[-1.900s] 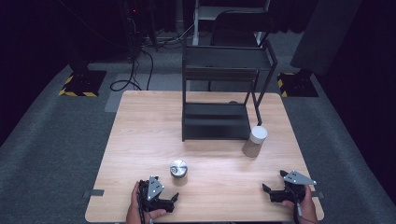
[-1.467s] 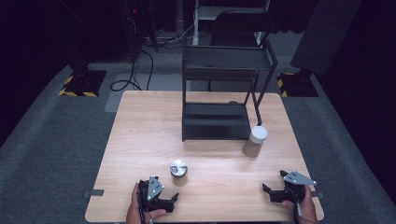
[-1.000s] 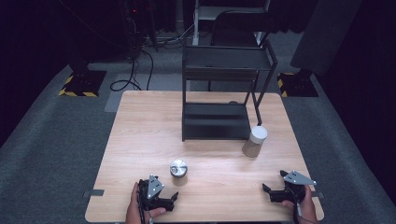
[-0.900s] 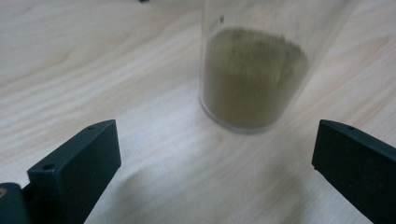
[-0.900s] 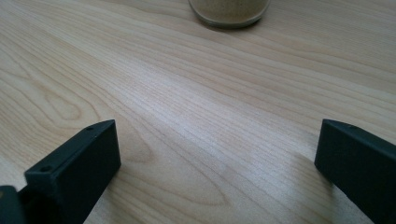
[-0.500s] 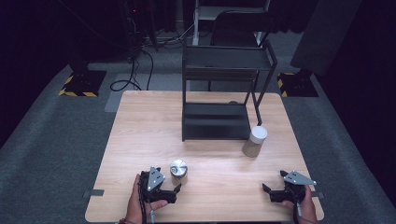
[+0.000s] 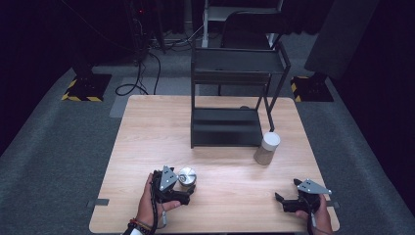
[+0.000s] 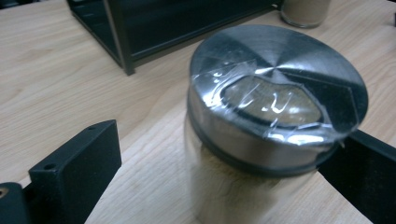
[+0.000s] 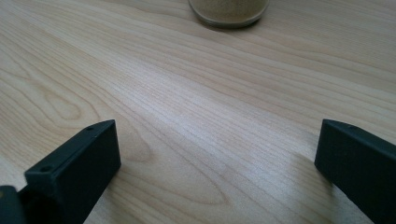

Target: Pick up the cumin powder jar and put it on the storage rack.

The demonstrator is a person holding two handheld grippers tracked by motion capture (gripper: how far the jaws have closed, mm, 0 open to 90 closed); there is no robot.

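Left gripper (image 7: 188, 188) advanced; jaws wide, straddling metal-lidded jar (image 7: 186, 176). Right gripper (image 7: 286, 203) jaws spread, empty.

Obstacles: black rack (image 7: 226, 125) at tabletop (image 7: 147, 132) rear-centre; white-lidded jar (image 7: 267, 148) just beside it. Left and front tabletop: open wood.

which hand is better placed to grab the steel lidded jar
Left. The left hand-held gripper already has its open jaws on either side of the steel-lidded jar. The right hand-held gripper sits open far across the table, near nothing.
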